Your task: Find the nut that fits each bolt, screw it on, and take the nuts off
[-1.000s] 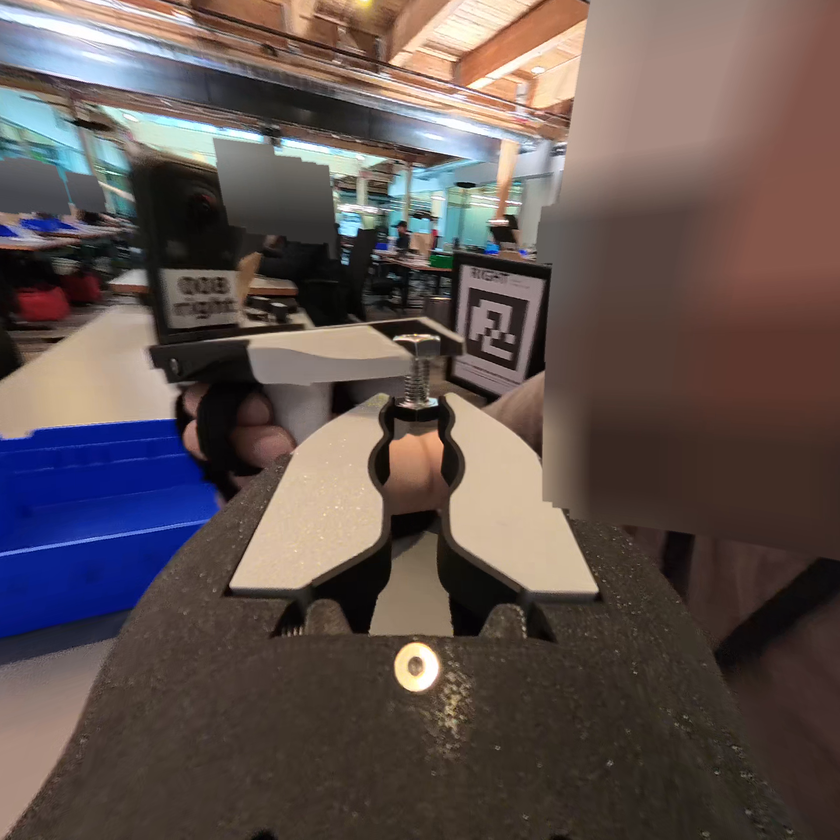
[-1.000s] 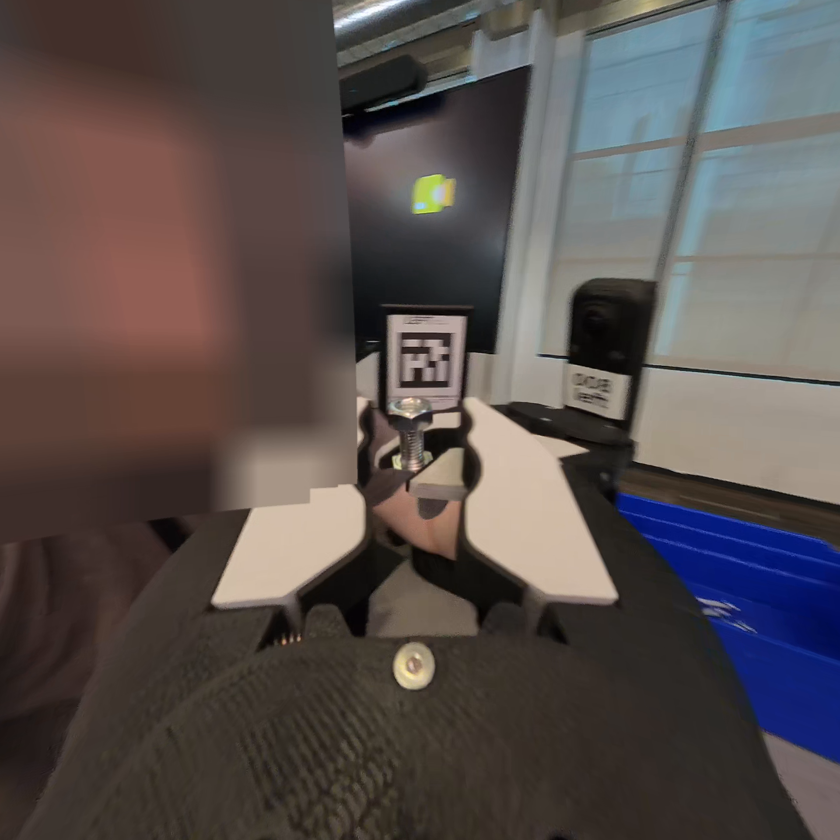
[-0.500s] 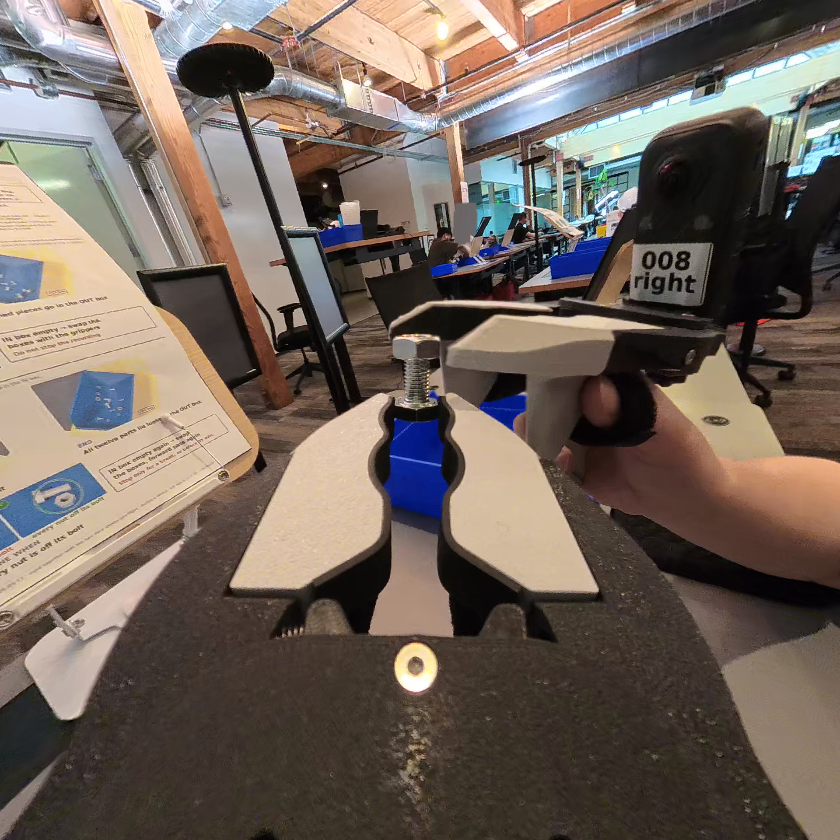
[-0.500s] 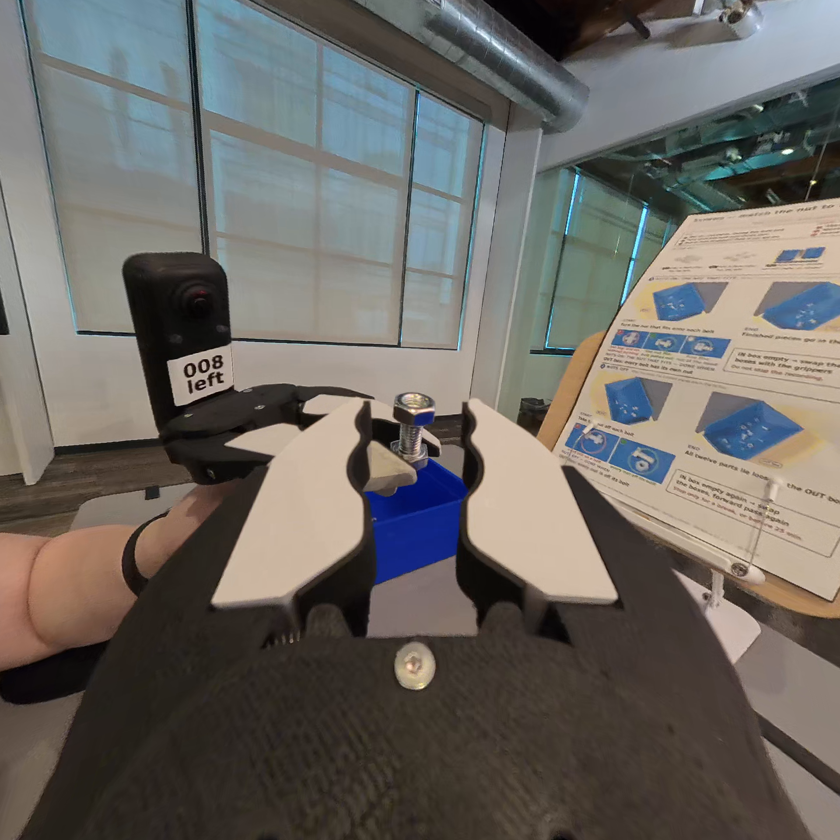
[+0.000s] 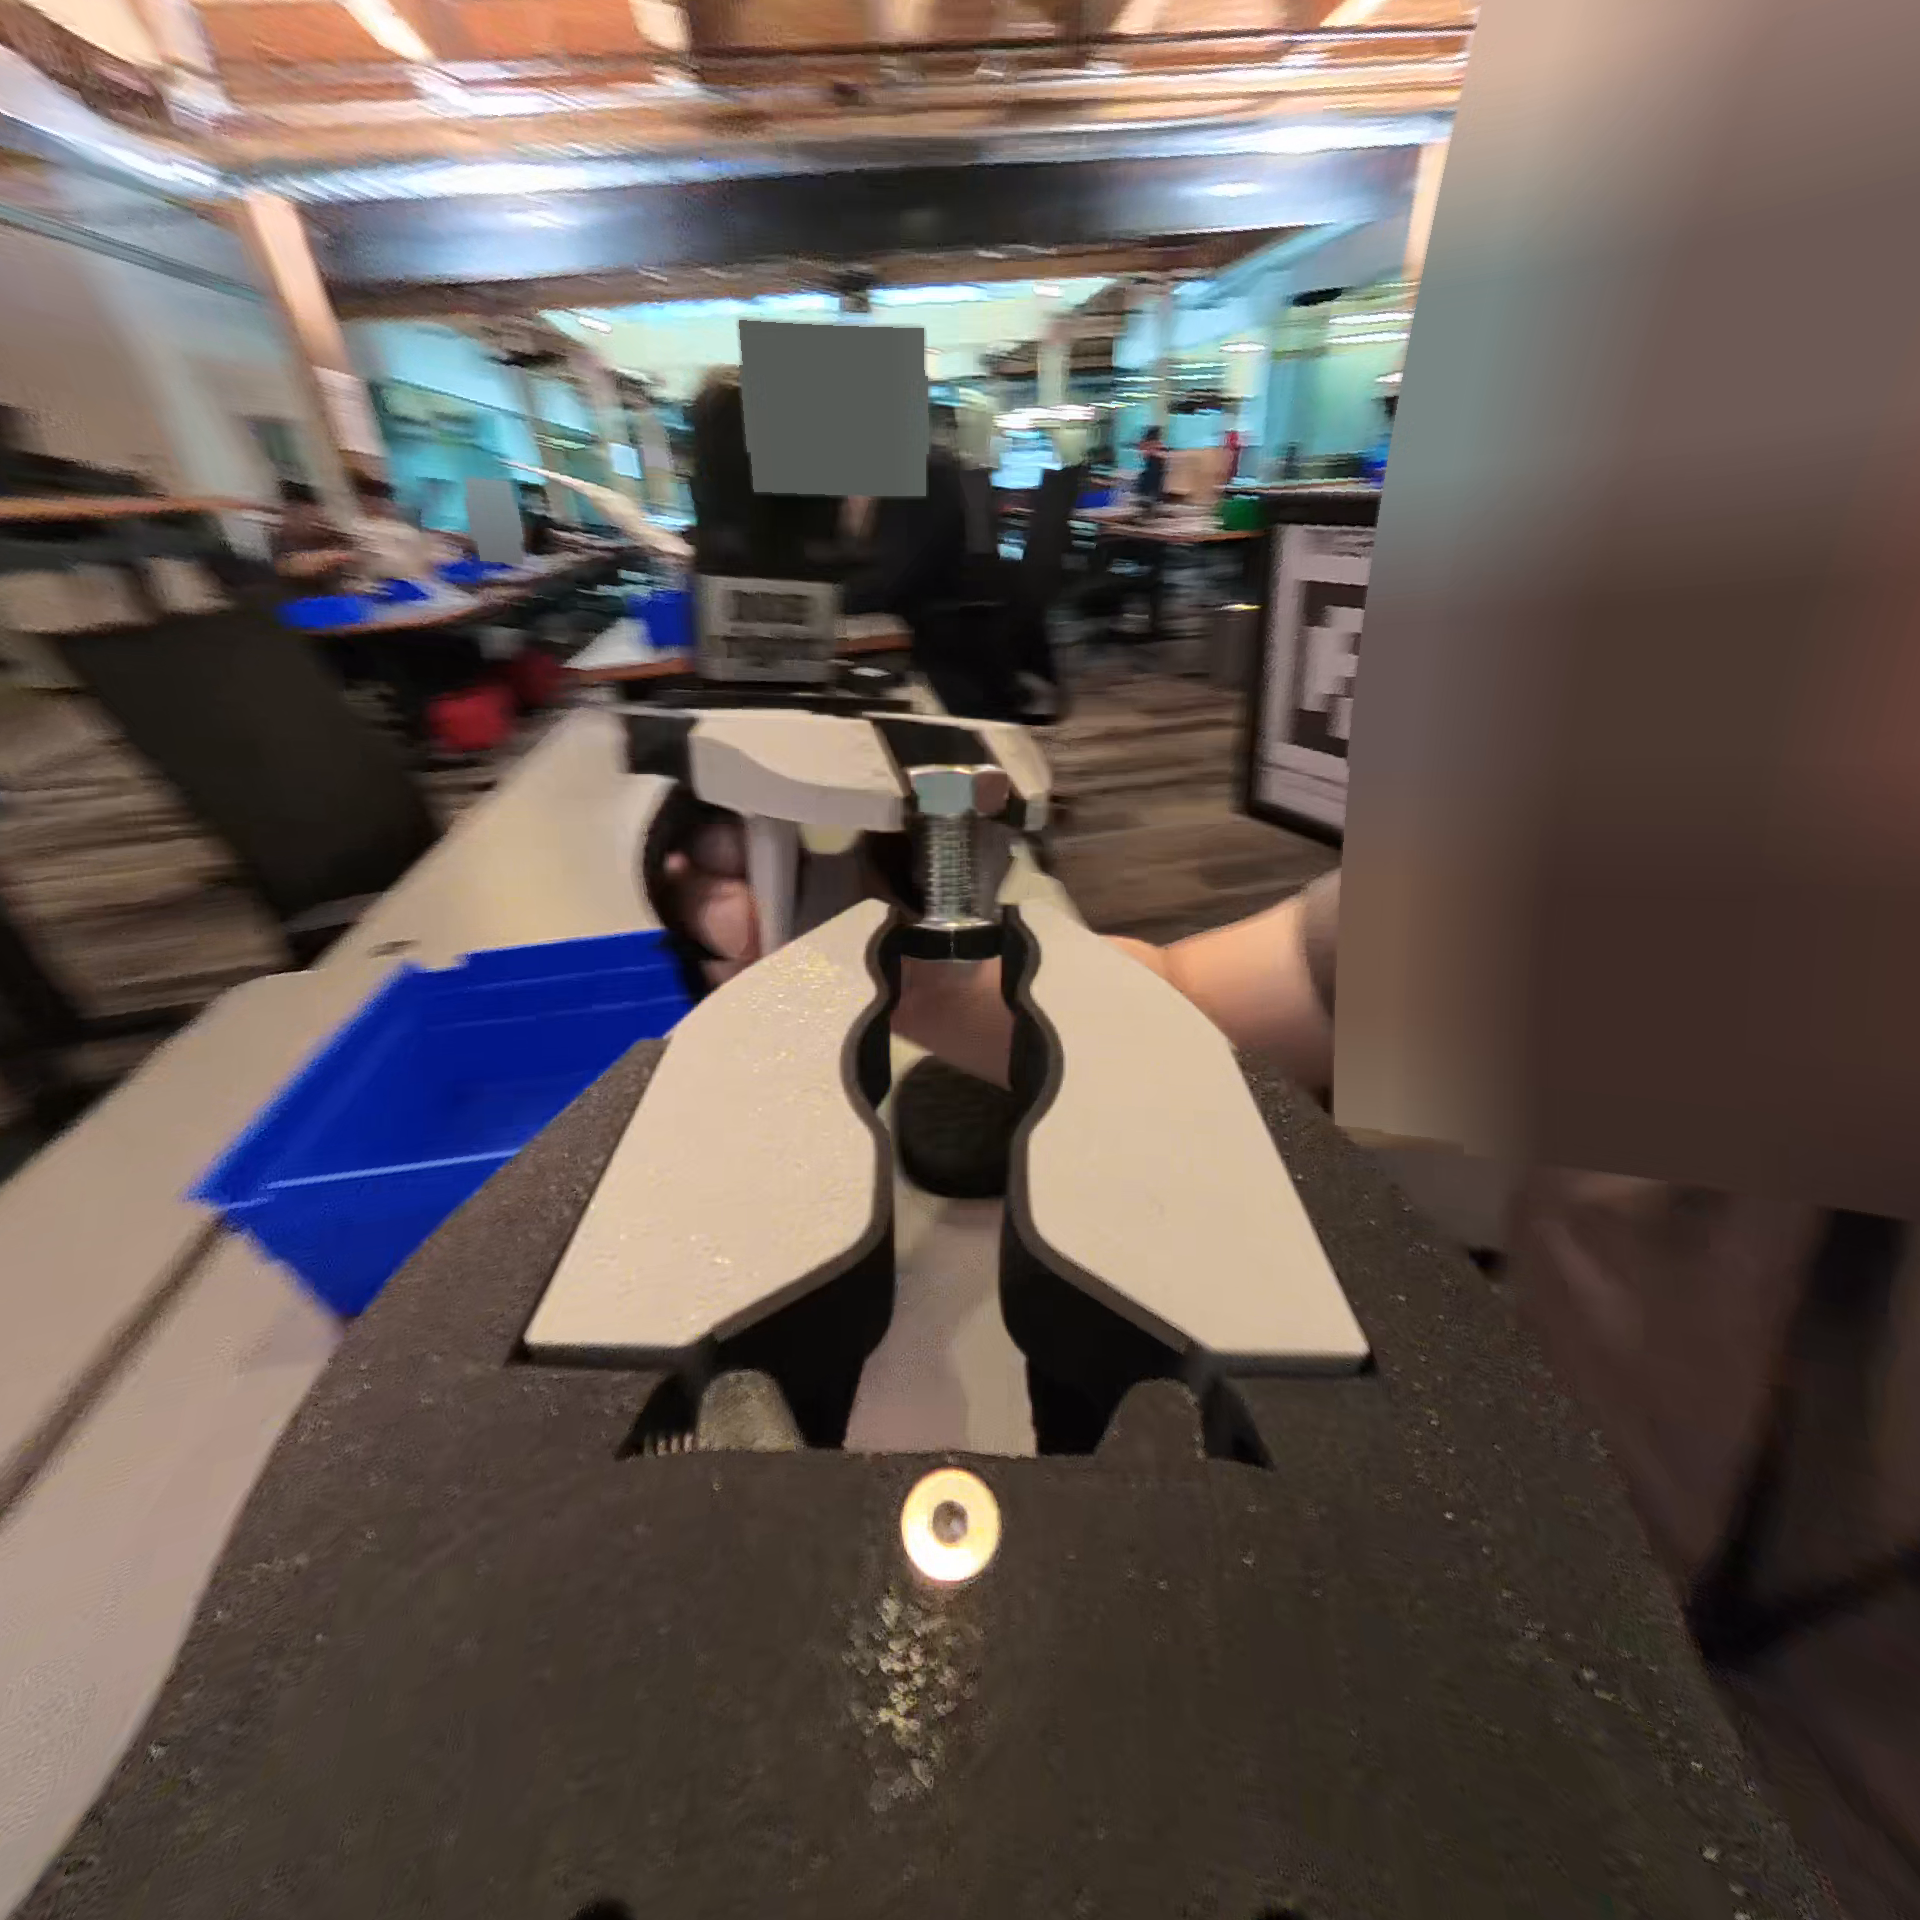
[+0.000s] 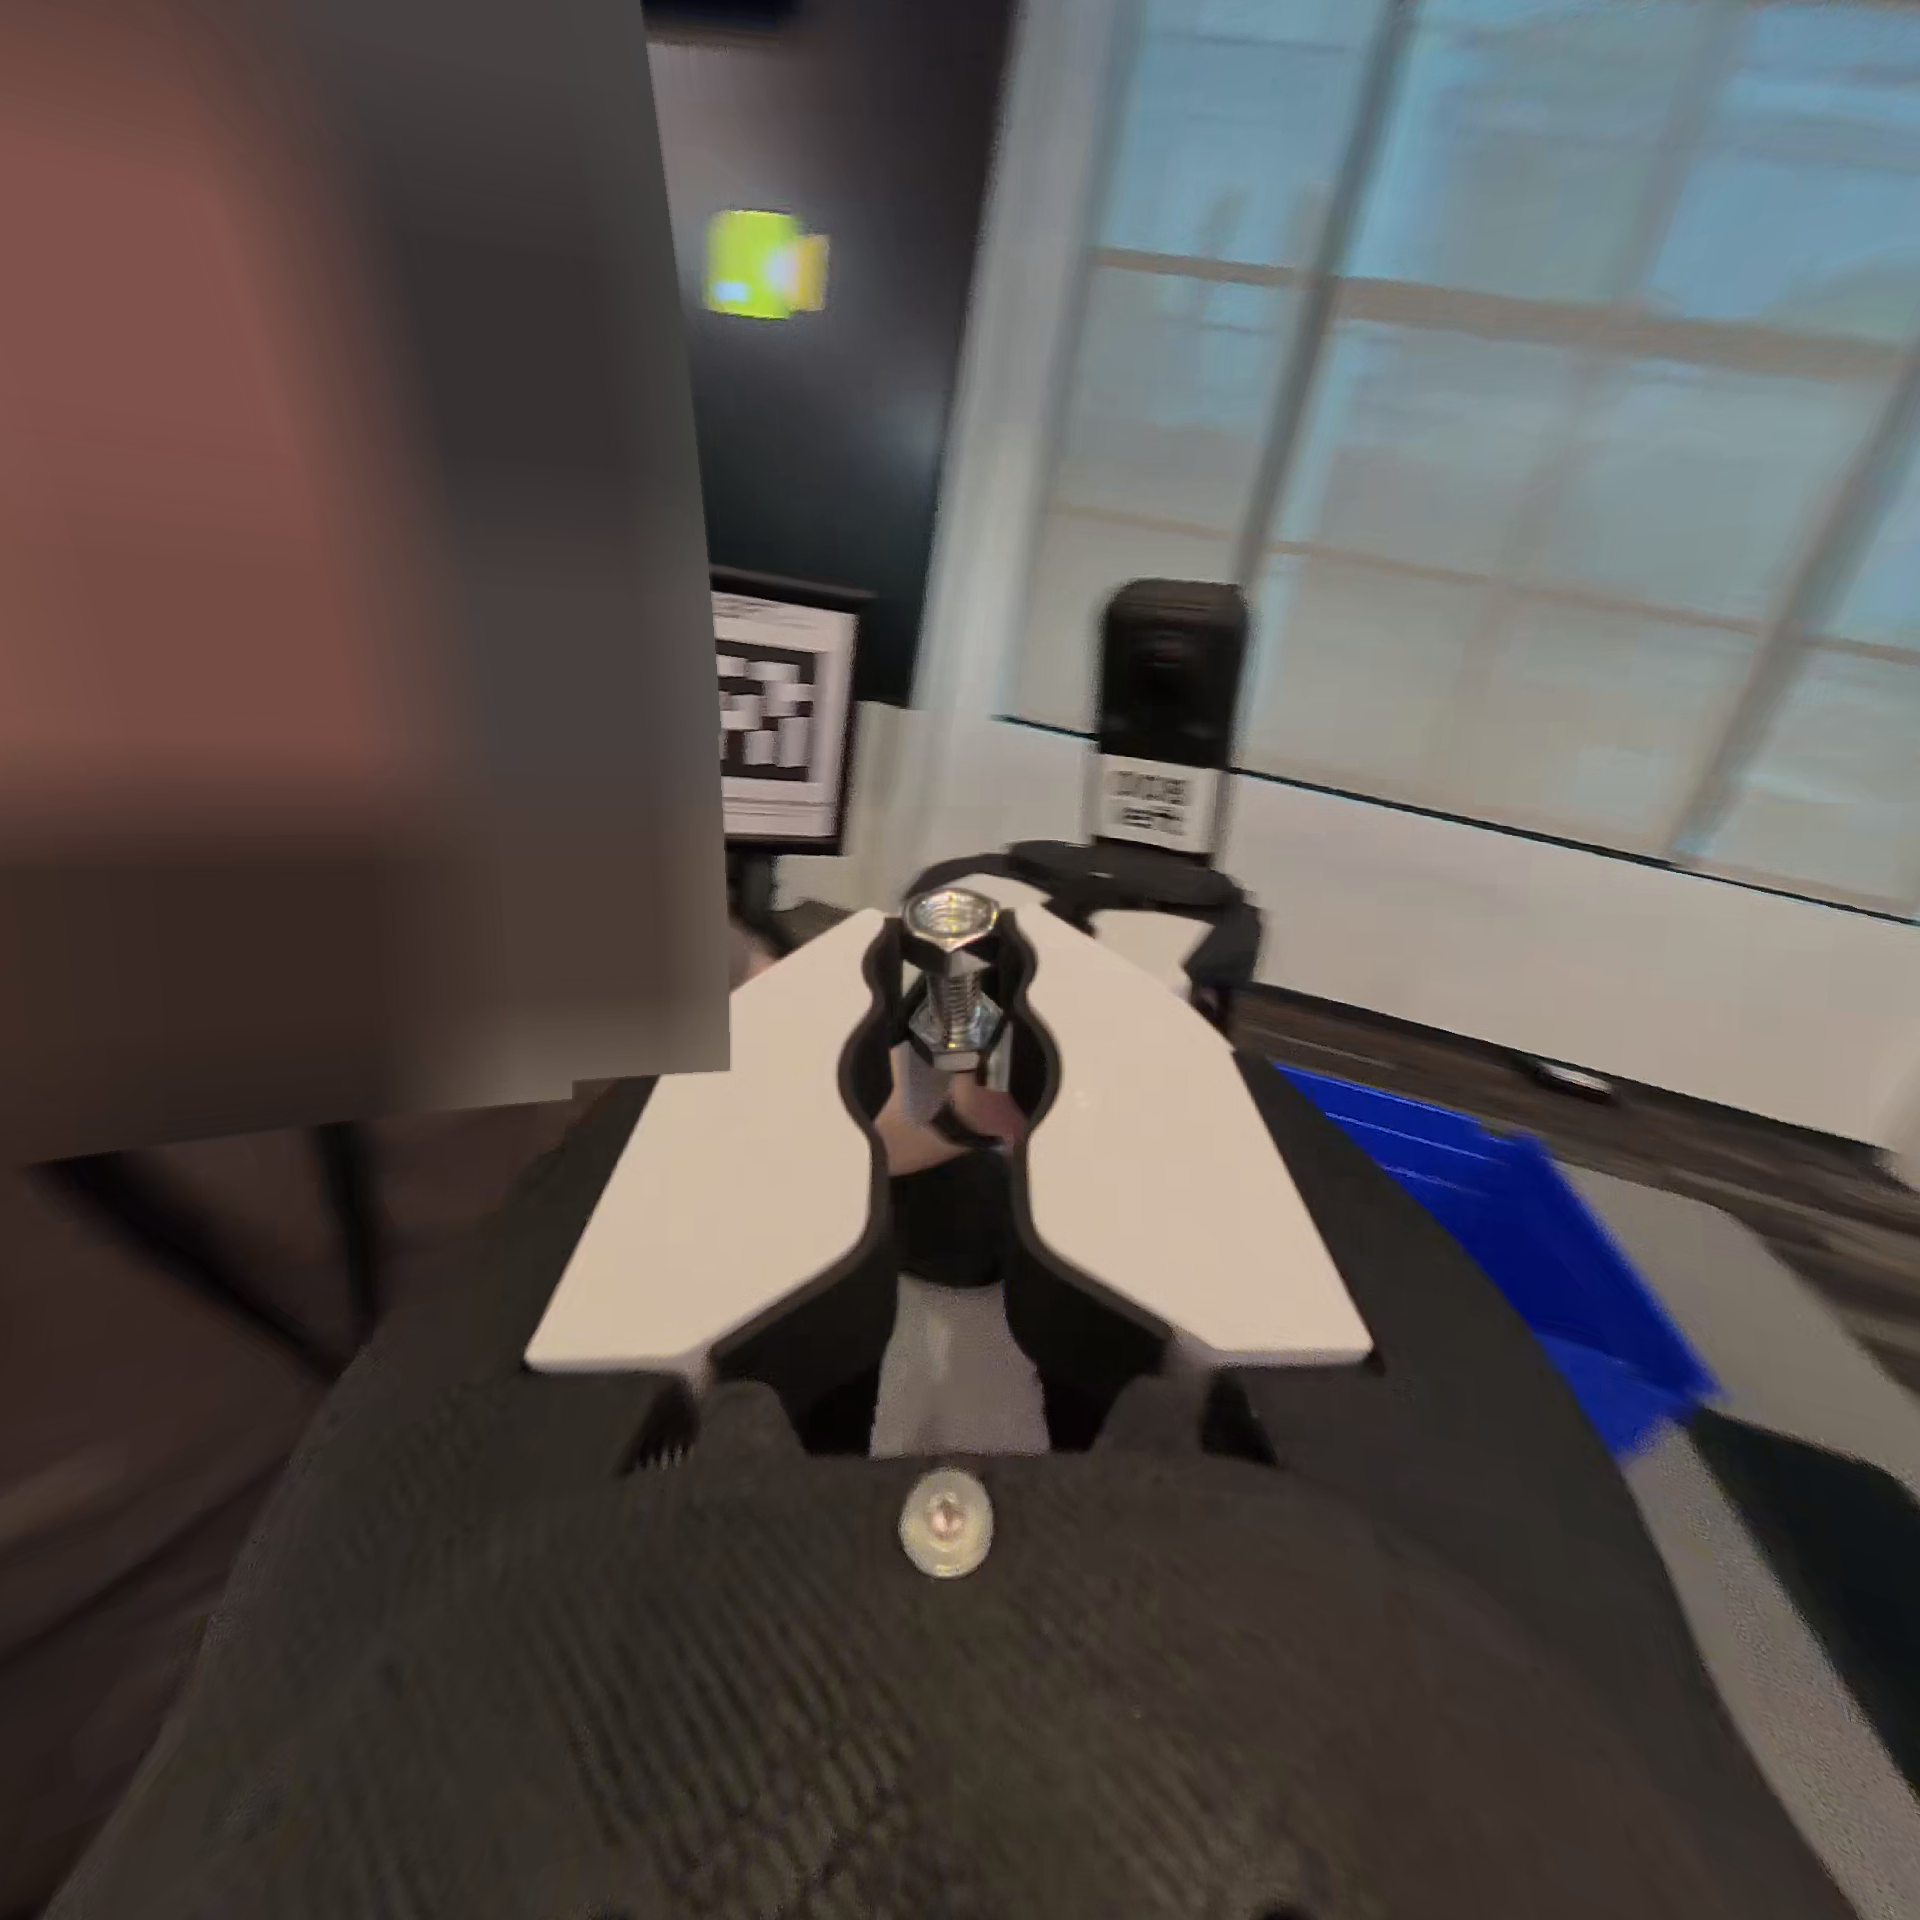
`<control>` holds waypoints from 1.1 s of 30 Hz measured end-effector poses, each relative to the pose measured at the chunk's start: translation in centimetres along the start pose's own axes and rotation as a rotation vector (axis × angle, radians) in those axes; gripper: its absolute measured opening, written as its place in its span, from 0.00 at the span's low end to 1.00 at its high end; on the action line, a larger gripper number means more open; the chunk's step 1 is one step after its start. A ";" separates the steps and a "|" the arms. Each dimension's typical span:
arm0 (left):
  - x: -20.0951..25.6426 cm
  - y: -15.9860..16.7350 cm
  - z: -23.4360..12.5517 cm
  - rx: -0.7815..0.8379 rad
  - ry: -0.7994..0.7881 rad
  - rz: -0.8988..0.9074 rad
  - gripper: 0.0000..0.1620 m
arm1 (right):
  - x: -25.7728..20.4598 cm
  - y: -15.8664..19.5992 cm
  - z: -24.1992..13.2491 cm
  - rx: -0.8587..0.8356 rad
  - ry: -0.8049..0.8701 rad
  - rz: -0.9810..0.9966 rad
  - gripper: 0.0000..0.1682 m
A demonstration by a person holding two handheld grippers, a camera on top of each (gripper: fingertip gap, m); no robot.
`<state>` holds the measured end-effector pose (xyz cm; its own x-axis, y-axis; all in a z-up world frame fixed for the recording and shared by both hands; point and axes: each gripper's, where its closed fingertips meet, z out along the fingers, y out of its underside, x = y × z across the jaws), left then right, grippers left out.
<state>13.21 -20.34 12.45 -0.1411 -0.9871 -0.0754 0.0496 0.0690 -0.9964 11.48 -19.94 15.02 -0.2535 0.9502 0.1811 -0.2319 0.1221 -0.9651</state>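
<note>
We count one bolt, one nut at its six o'clock end, two tools, one blue bin at nine o'clock, and one checkered marker sign.

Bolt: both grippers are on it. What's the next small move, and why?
Probably turn the right gripper about the axis of the bolt while the left gripper holds the nut still. Each is clamped on its part, and bare thread shows between head and nut.
</note>
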 end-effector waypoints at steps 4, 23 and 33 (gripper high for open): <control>3.3 1.1 1.2 -0.010 0.248 -0.106 0.11 | -3.5 0.5 0.0 0.037 -0.284 0.062 0.11; 1.0 -0.5 0.6 0.128 0.162 -0.183 0.11 | -1.1 -1.0 -0.4 0.096 -0.088 0.023 0.28; -8.5 0.5 -3.4 0.096 -0.658 0.086 0.11 | 7.4 0.6 -2.1 0.003 0.745 -0.108 0.26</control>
<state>11.06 -11.42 12.47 0.4981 -0.8630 -0.0843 0.1261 0.1683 -0.9776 11.40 -12.21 15.36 0.4731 0.8756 0.0974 -0.2219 0.2254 -0.9487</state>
